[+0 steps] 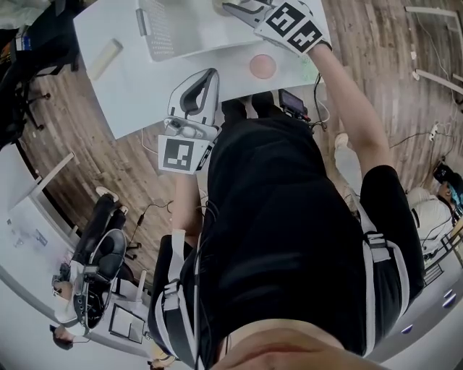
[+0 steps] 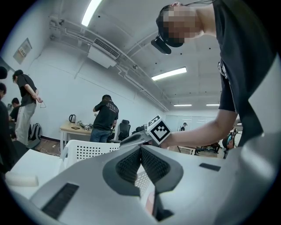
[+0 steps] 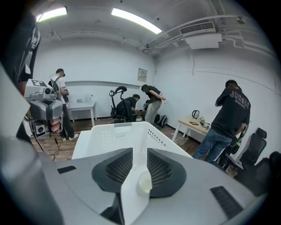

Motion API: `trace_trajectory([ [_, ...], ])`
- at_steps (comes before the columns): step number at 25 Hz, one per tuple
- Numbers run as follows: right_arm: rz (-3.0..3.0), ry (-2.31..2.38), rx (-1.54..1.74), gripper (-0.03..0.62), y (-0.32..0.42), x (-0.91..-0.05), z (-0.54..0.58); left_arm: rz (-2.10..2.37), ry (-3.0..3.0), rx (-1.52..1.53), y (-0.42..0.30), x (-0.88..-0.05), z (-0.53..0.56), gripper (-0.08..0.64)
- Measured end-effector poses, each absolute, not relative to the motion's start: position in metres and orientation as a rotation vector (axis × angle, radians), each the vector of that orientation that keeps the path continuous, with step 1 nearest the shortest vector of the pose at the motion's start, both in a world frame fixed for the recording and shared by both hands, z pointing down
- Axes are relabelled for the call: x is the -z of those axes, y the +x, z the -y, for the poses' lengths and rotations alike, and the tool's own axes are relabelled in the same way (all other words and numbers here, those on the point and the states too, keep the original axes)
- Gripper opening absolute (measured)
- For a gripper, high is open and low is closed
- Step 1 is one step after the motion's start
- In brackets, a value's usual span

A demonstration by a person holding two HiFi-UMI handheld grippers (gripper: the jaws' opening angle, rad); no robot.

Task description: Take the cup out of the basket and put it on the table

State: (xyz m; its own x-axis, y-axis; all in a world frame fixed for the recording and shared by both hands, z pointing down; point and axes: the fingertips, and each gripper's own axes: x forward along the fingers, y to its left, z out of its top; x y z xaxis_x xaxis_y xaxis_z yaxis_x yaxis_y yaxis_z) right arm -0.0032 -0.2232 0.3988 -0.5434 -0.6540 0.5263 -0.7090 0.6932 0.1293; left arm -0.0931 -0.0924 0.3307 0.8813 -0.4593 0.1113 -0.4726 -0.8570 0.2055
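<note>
A pale pink cup (image 1: 262, 66) stands upright on the white table (image 1: 130, 90), near its front edge and just right of the white perforated basket (image 1: 163, 32). My right gripper (image 1: 230, 6) hovers above the table beside the basket with its jaws open; in the right gripper view the cup (image 3: 144, 182) shows low in the gap, and no pad presses on it. The basket (image 3: 109, 136) lies straight ahead of it. My left gripper (image 1: 210, 72) hangs at the table's front edge, its fingertips meeting with nothing held. In the left gripper view (image 2: 140, 149) the basket (image 2: 88, 151) stands beyond.
A pale roll (image 1: 105, 58) lies on the table's left part. A black device (image 1: 293, 103) sits below the table's front edge. Cables and an office chair (image 1: 108, 253) are on the wood floor. Several people stand at desks farther off.
</note>
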Motion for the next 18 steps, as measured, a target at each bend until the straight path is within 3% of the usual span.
trace_trajectory([
  [18,2.122,0.956,-0.25,0.104,-0.007,-0.492,0.258,0.735,2.812,-0.116,-0.106,-0.335,0.106,0.02],
])
